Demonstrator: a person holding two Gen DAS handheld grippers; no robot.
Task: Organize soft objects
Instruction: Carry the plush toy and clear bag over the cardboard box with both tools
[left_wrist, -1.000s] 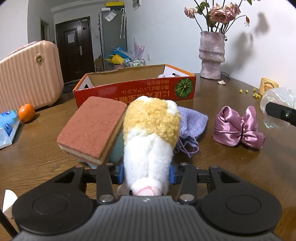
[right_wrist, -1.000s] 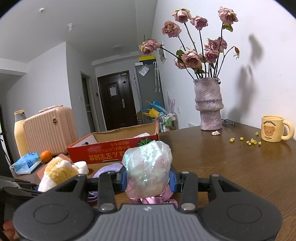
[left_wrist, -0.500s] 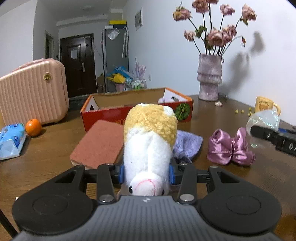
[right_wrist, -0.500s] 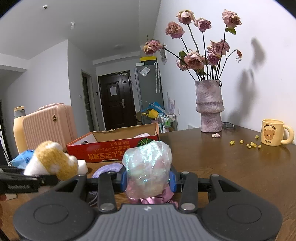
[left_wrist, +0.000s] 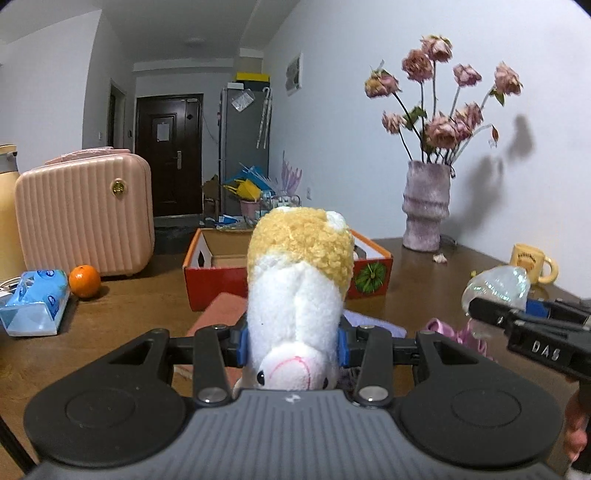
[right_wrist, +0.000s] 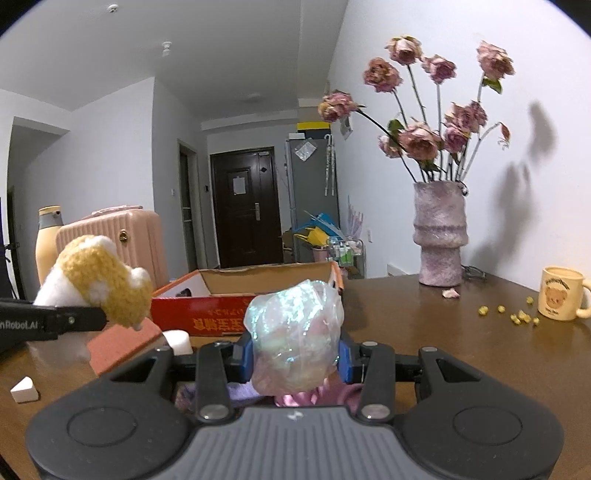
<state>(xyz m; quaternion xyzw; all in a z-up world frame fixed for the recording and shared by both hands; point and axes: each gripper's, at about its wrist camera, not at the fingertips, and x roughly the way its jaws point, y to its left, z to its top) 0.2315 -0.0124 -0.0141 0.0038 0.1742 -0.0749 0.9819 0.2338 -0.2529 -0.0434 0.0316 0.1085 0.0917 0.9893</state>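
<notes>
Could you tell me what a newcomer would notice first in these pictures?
Probably the plush toy, white and yellow, clamped in the left gripper above the table. Next, the shiny bag squeezed in the right gripper. Behind both, a red box lies open, with a vase of dried roses by the wall.

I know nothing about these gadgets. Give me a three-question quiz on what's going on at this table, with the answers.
1. True or false: the left gripper is empty.
2. What does the right gripper hold?
A. the orange
B. a shiny iridescent bundle
C. the mug
3. Fill in: the red cardboard box behind the toy stands ___ at the top.

Key
1. False: it is clamped on a white and yellow plush toy.
2. B: the shiny iridescent bundle sits between its blue pads. The orange and the mug rest on the table.
3. open
</notes>
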